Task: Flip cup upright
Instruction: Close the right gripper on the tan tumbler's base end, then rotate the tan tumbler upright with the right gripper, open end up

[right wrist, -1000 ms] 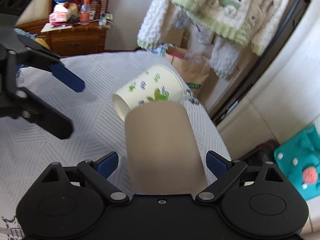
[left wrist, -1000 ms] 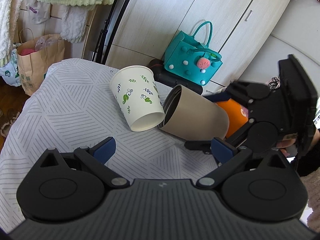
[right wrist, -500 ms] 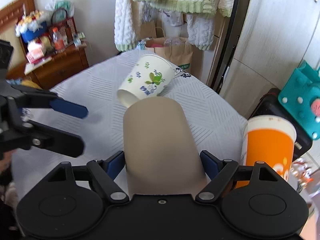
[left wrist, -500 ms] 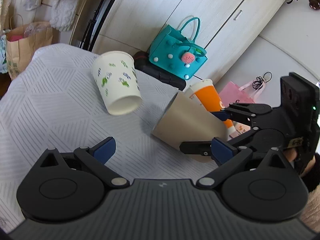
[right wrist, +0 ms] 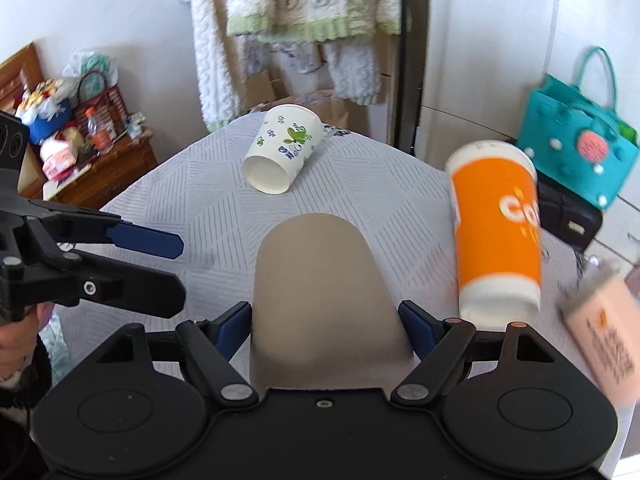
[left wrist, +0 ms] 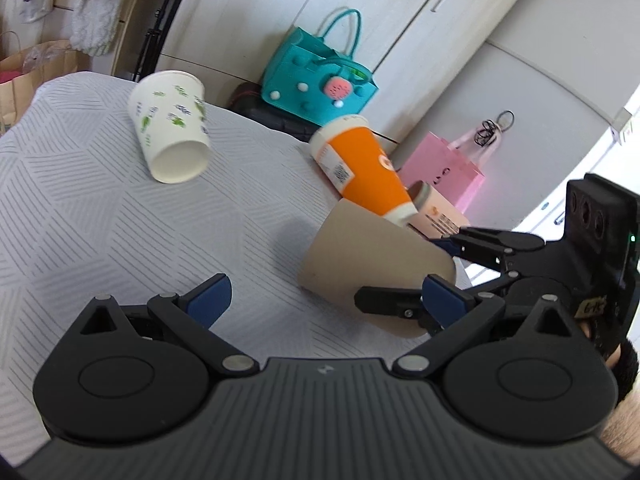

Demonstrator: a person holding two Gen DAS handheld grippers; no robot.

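My left gripper (left wrist: 324, 296) hangs over the bench (left wrist: 100, 220), jaws spread wide with nothing between them; from my right wrist view it shows at the left edge (right wrist: 176, 268), blue-padded fingers (right wrist: 144, 236) parted over the striped grey-white cloth. Far across the bench lies the white leaf-print cup (right wrist: 282, 148) on its side, one open end turned toward me; my left wrist view has it toward the far left corner (left wrist: 172, 142), well apart from everything else. Nearer the middle, my right gripper (right wrist: 326, 324) has its jaws closed against the two sides of the brown cup (right wrist: 320, 300), which points away from me along the fingers. In my left wrist view that same brown cup (left wrist: 368, 264) is tilted above the cloth with its wide end toward the bench centre, and the right gripper (left wrist: 440, 272) clamps its other end from the right; whether any edge touches the cloth I cannot tell. Just right of it stands the orange cup (right wrist: 496, 232), white-rimmed, leaning in both views, close behind the brown cup from the left wrist (left wrist: 360, 168). Furthest right, blurred, is a pink carton (right wrist: 600, 336) at the bench edge. Beyond the bench a teal handbag (left wrist: 320, 80) sits against the cupboards.
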